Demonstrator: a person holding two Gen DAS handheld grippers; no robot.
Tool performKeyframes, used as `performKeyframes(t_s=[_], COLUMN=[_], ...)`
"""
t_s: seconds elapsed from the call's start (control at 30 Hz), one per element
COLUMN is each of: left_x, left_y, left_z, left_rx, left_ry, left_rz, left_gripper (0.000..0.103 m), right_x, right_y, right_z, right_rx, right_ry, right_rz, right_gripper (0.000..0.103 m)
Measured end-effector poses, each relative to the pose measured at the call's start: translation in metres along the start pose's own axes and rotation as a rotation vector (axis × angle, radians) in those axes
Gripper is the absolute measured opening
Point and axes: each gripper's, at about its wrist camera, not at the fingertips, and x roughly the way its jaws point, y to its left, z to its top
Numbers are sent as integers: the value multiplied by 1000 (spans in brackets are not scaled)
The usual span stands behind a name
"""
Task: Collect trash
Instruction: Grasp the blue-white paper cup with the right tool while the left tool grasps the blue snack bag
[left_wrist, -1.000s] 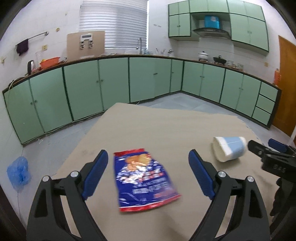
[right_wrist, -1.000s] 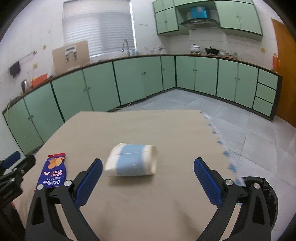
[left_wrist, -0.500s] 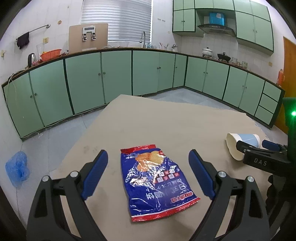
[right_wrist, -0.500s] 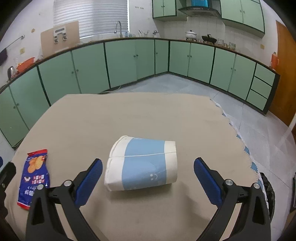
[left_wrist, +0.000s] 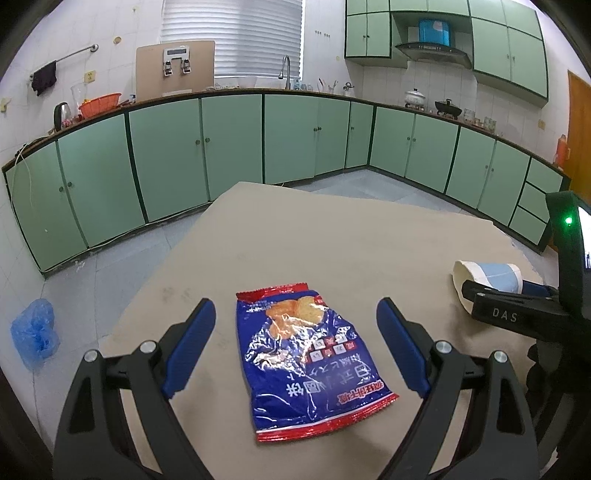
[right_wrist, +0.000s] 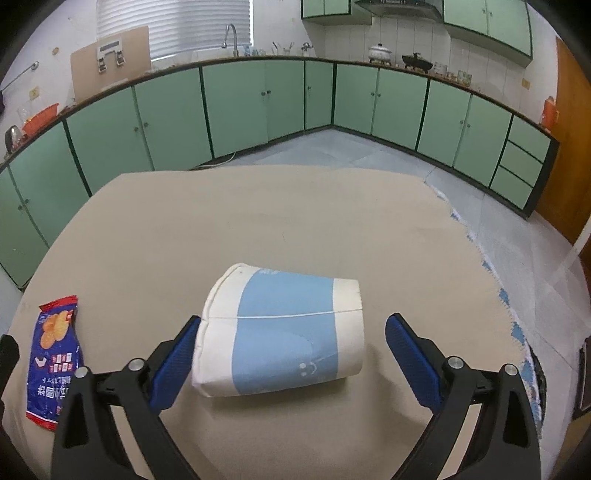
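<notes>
With both grippers low over the tan table (left_wrist: 332, 240), nothing is grasped. Left gripper (left_wrist: 295, 332) is spread wide, blue snack bag (left_wrist: 306, 365) lying flat between its fingers, clear of both pads. Right gripper (right_wrist: 291, 350) straddles the crushed blue-and-white paper cup (right_wrist: 280, 332) lying on its side; jaws have just been closing in slightly, left pad right at the cup's rim end, right pad still apart. Bag sits well left of the cup.

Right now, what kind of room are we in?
Most likely a home kitchen: green cabinets line the walls, a sink tap stands on the counter by the window, and a cooking pot sits under an extractor hood.
</notes>
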Motion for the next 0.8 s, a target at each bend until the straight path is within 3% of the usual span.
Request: performKeyframes(t_s=[0.07,0.13,0.8], left_x=[0,0,11], left_y=[0,0,11], left_z=[-1,-2,-26], left_rx=[1,-2,-83], left_ry=[5,13,191], left_rz=[3,3,9], left_gripper=[88,89,90], right_x=[3,5,-25], right_y=[-2,-5,-34], right_z=[0,-1,-19], right_rx=[10,23,30], right_ry=[15,30,-37], right_rz=[17,33,66], right_gripper=[80,75,75])
